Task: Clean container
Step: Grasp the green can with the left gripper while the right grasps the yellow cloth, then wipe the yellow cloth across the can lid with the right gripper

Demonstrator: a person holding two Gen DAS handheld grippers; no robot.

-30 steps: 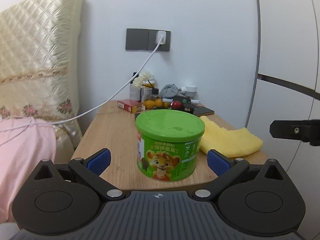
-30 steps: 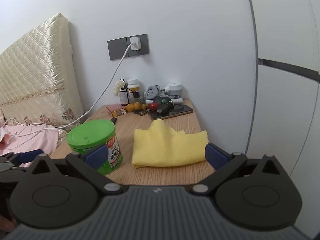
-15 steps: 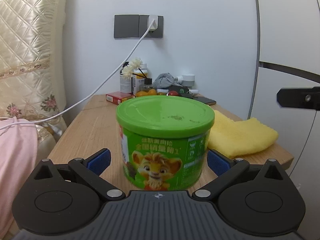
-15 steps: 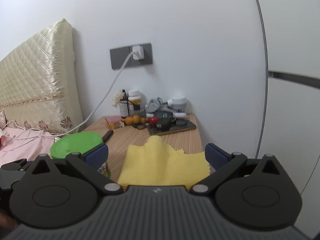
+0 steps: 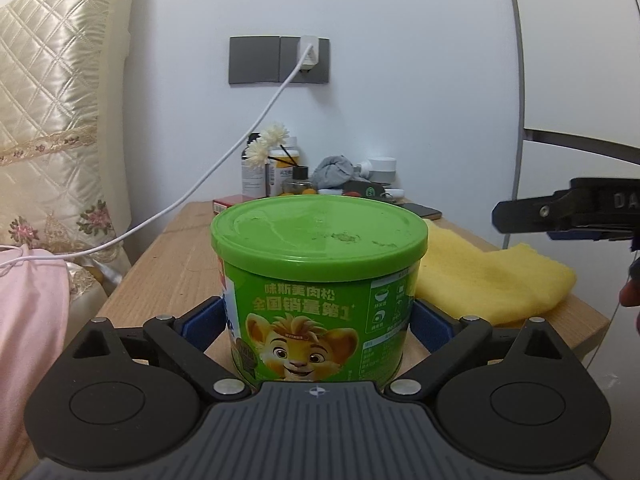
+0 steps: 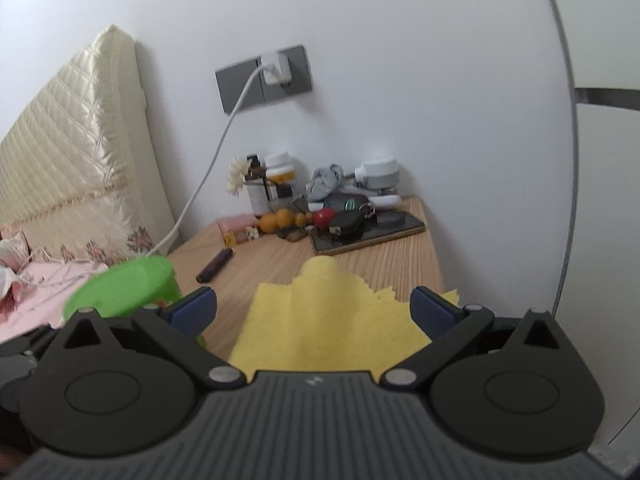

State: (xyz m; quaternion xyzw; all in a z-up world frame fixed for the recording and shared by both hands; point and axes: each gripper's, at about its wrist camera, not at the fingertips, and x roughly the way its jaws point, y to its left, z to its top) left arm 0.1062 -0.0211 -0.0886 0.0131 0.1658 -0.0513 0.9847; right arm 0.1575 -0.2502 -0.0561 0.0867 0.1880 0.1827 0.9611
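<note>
While we log positions:
Container: upright on tabletop, between left tool pads, seemingly touching; we can't confirm grip.
Cloth: ahead of right tool, spread apart, nearer it.

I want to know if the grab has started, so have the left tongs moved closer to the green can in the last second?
Yes. The left tongs advanced along the wooden table and now flank the green can.

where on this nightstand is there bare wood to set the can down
Bare wood lies left of the green can toward the white cable, and mid-table between the yellow cloth, black lighter and phone. The back edge by the wall is crowded.
</note>
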